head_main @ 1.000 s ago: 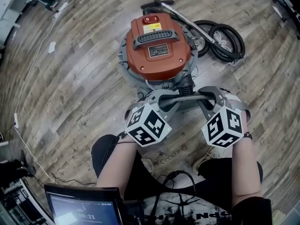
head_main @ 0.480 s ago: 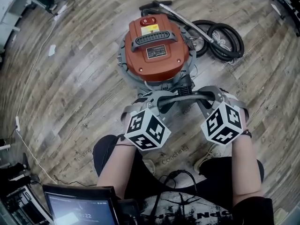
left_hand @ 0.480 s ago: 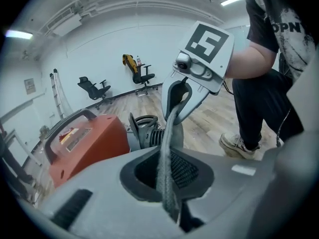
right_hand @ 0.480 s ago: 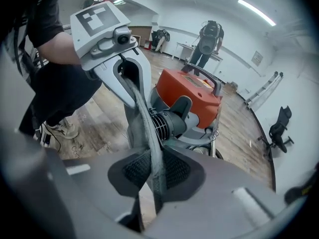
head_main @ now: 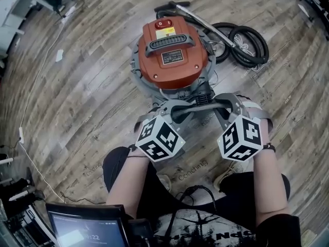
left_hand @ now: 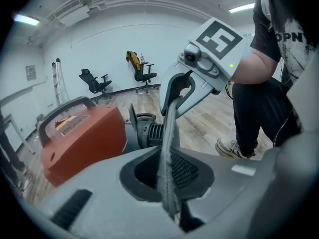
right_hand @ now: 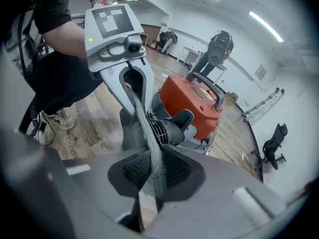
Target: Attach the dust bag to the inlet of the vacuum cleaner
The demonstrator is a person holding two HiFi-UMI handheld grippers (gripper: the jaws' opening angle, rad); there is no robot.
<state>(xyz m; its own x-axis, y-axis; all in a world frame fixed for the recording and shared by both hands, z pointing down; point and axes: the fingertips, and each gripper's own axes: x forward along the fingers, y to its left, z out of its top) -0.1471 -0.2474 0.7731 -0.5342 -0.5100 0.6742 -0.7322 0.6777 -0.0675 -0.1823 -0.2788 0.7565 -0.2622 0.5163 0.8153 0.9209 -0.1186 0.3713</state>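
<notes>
An orange vacuum cleaner [head_main: 172,48] stands on the wooden floor, its black ribbed inlet [head_main: 203,92] facing me. A grey dust bag [head_main: 198,107] hangs stretched between my two grippers just in front of that inlet. My left gripper [head_main: 172,111] has just been closing its jaws and is shut on the bag's edge [left_hand: 167,148]. The inlet [left_hand: 149,131] shows close behind the cloth. My right gripper [head_main: 227,106] is shut on the bag's other edge [right_hand: 144,128], with the inlet [right_hand: 172,128] right beyond it. The bag's opening is hidden.
A coiled black hose [head_main: 247,42] and a metal wand [head_main: 190,14] lie right of the vacuum. A laptop screen [head_main: 85,225] sits at the lower left, and a thin cable [head_main: 31,153] runs along the floor. My legs and shoes are under the grippers.
Both grippers stay in front of the vacuum's inlet with the bag stretched between them. No clear movement shows.
</notes>
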